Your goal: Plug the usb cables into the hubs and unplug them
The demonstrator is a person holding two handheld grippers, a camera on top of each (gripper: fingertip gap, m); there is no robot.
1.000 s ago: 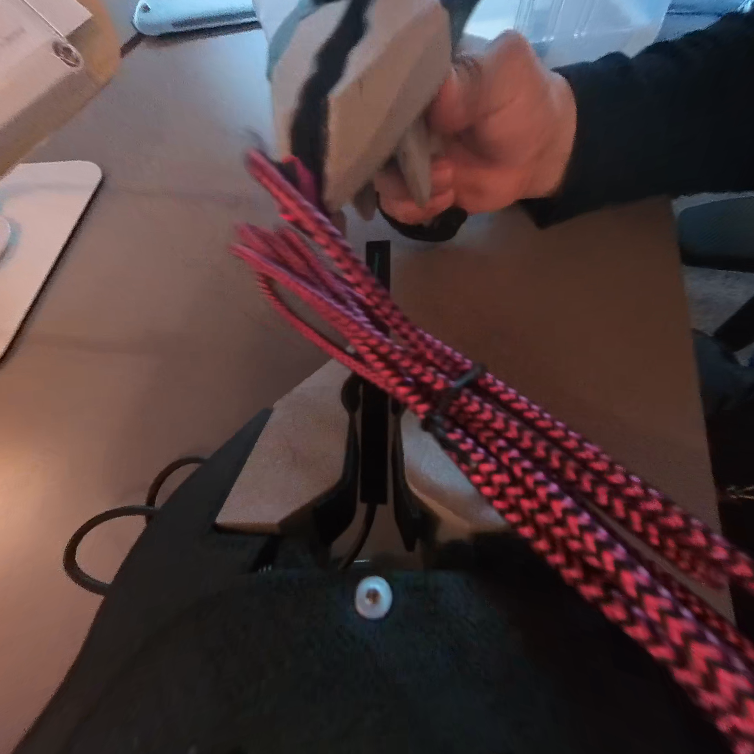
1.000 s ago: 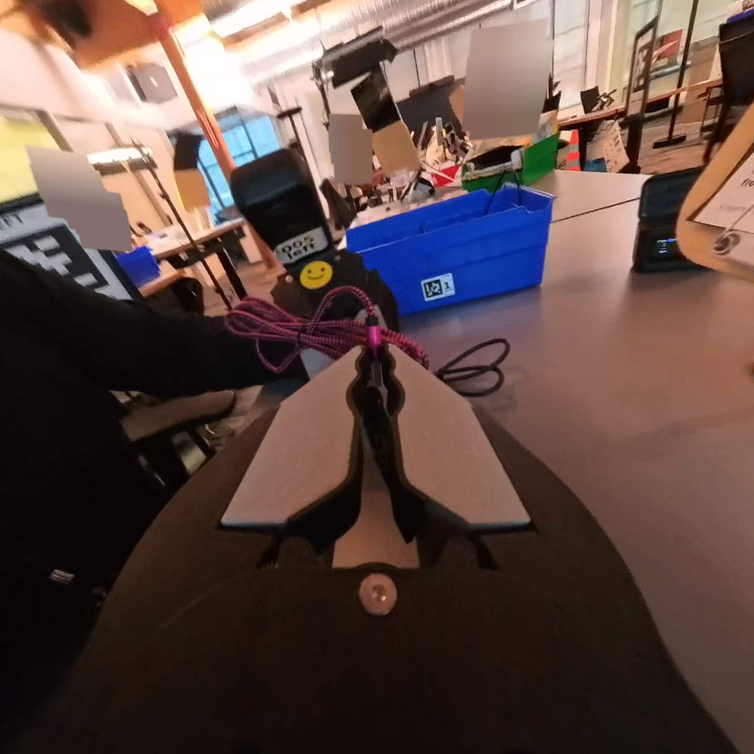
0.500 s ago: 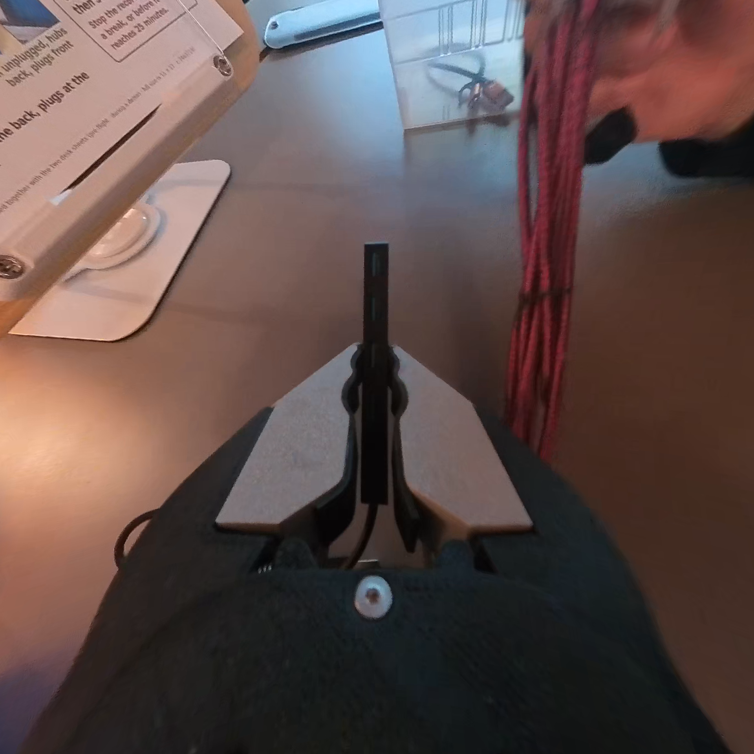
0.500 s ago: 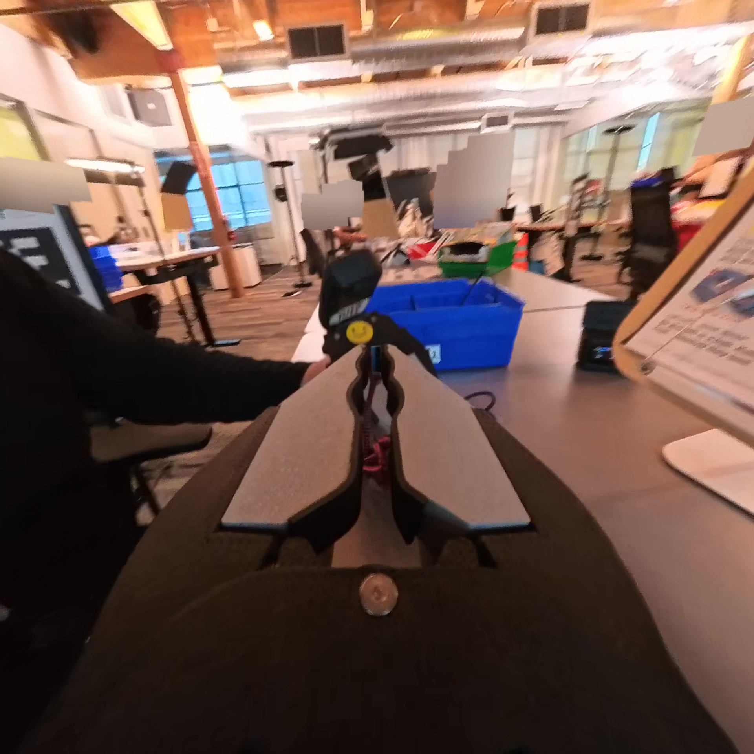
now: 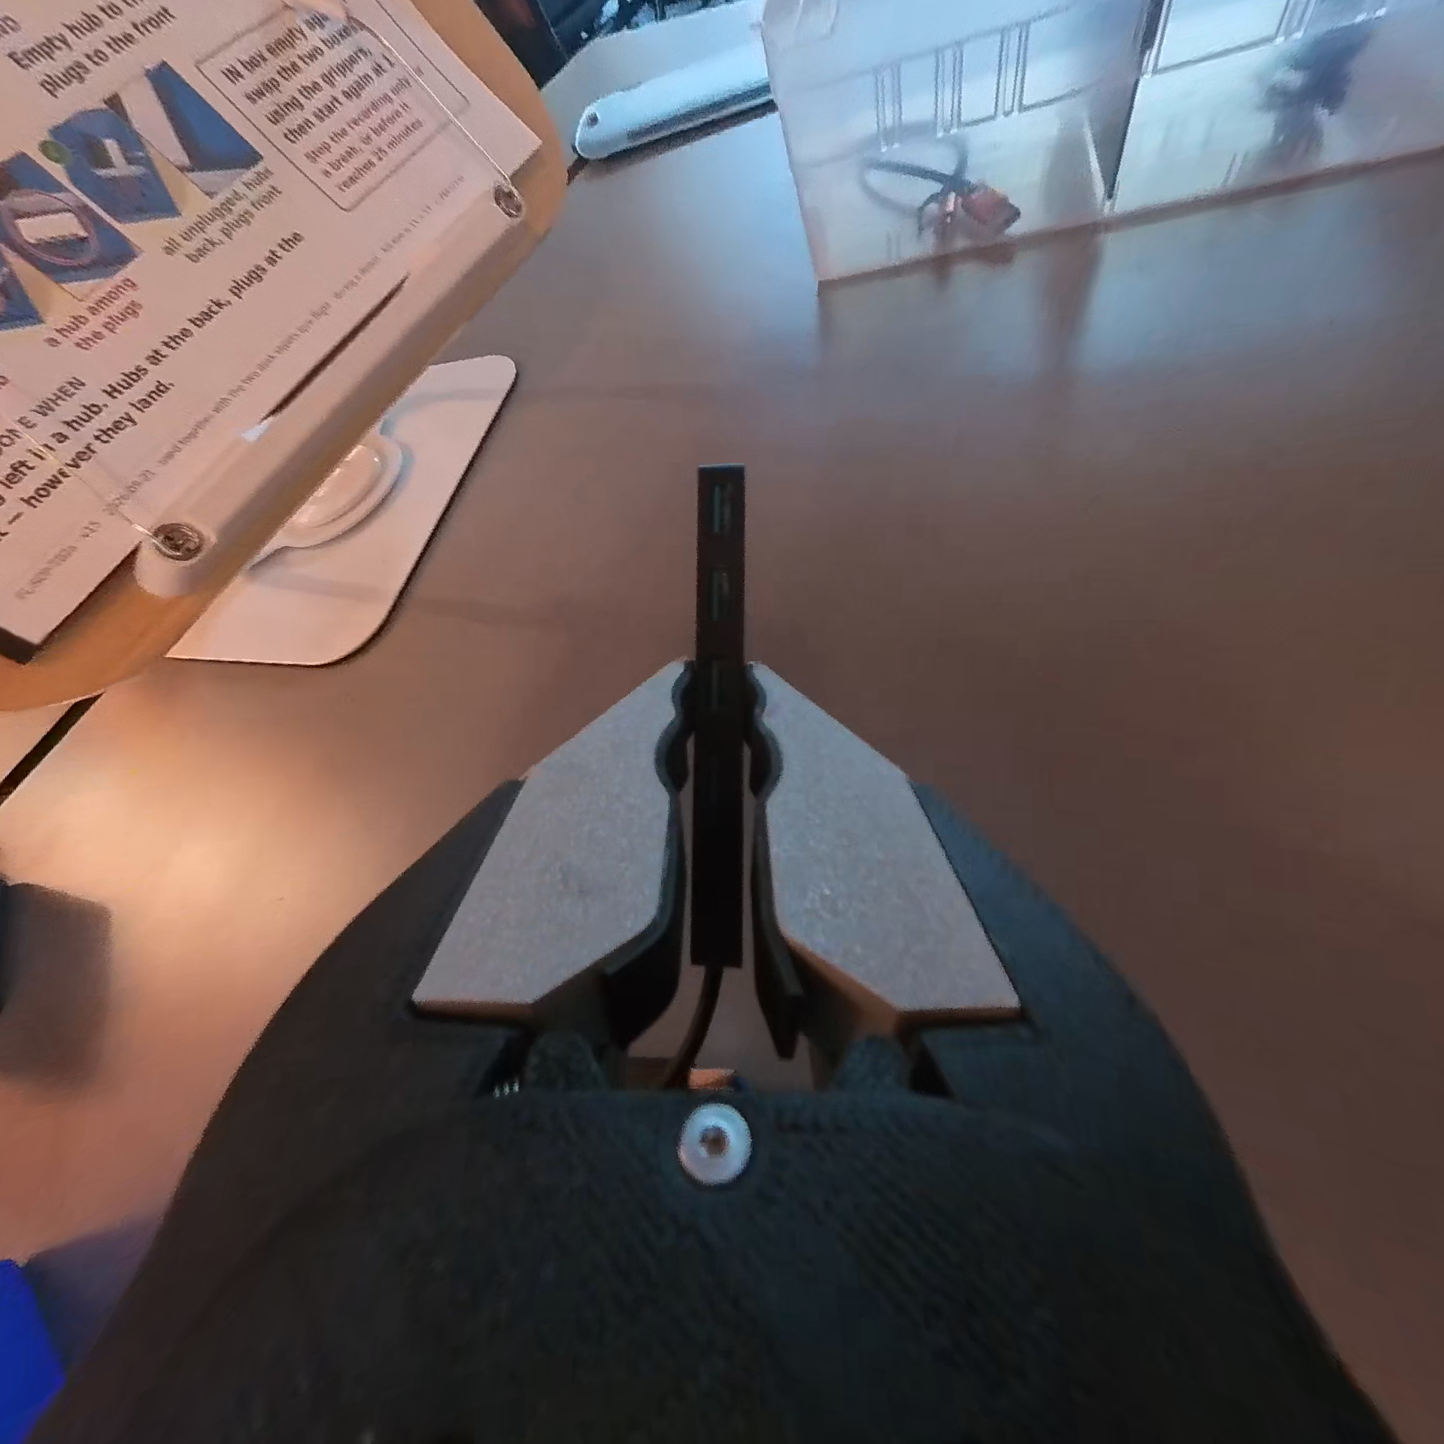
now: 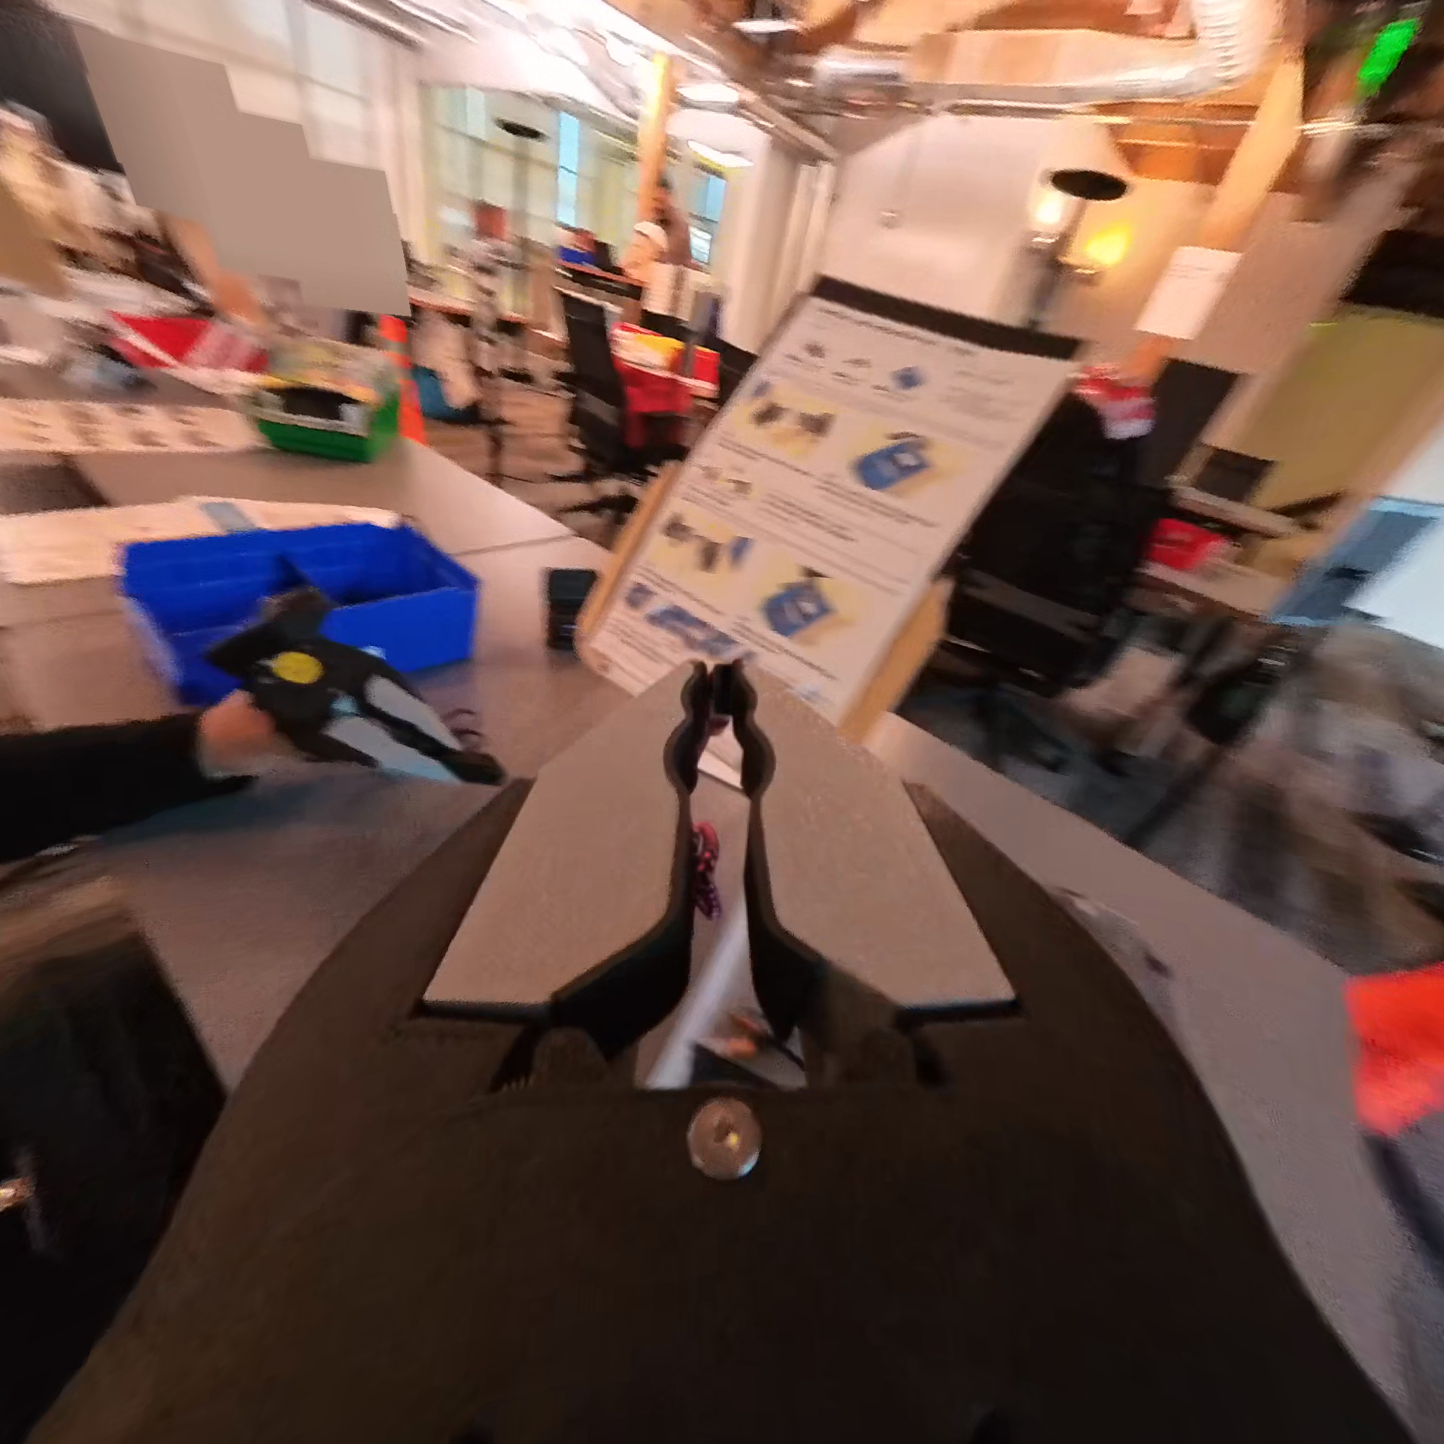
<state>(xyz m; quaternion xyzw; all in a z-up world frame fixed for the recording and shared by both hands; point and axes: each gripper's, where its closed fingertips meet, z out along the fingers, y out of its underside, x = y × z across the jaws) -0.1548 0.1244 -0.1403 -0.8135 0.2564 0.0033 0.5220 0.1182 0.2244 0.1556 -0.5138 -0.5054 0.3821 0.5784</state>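
Gone from left wrist view since half a second ago: braided cable bundle. Left claw [image 5: 720, 680] clamped on thin black hub [image 5: 720, 578], centre frame above tabletop [image 5: 1094, 547]

Right wrist view, blurred: right claw [image 6: 720, 680] pinched shut on pink braided cable [image 6: 705, 867] dangling between fingers; instruction board [image 6: 828, 500] upper centre
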